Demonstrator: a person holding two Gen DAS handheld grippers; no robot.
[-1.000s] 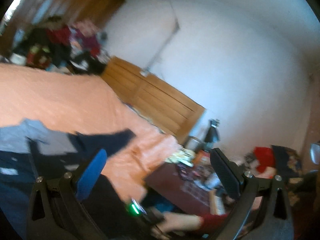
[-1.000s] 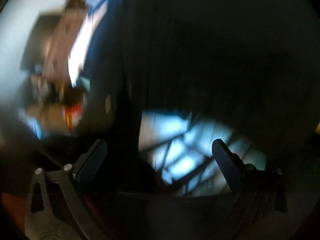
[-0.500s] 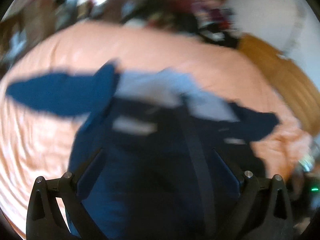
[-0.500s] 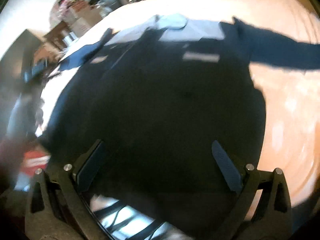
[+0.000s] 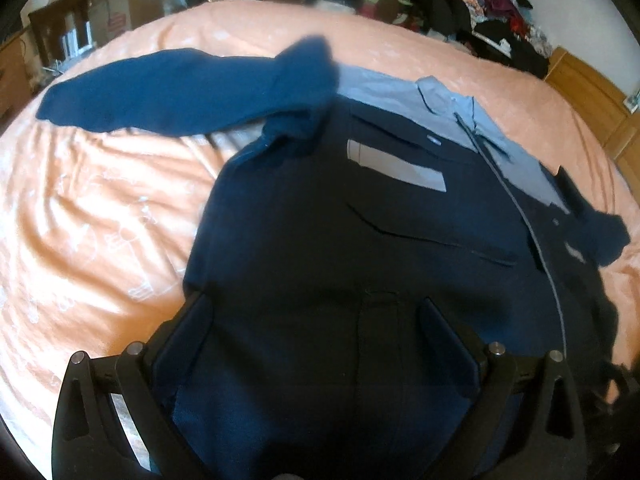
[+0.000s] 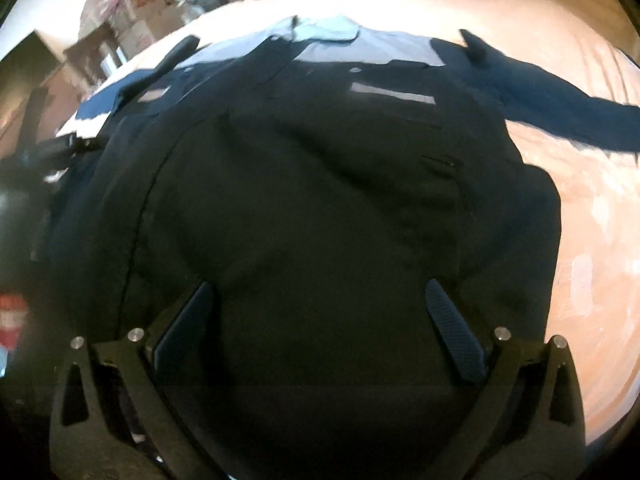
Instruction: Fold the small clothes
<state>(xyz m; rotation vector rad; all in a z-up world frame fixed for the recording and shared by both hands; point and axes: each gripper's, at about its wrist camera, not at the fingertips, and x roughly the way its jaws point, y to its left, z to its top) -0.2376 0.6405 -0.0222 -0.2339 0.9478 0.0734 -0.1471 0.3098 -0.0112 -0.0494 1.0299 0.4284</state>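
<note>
Two wide-spread claws, left claw (image 5: pixel 316 320) and right claw (image 6: pixel 320 304), hover over the hem of the dark navy, grey-yoked zip jacket (image 5: pixel 360 240). The jacket lies front-up on the peach-sheeted bed (image 5: pixel 100 200), sleeves outward, apparently flattened for folding.

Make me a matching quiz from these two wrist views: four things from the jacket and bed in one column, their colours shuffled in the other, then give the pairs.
Things:
1. jacket sleeve
2. jacket collar and shoulder panel
3. bed sheet
4. chest stripe

Colours:
A. peach orange
B. pale beige-grey
C. navy blue
D. light grey-blue

Pairs: 1-C, 2-D, 3-A, 4-B

The collar panel and the sheet also show in the right wrist view.
</note>
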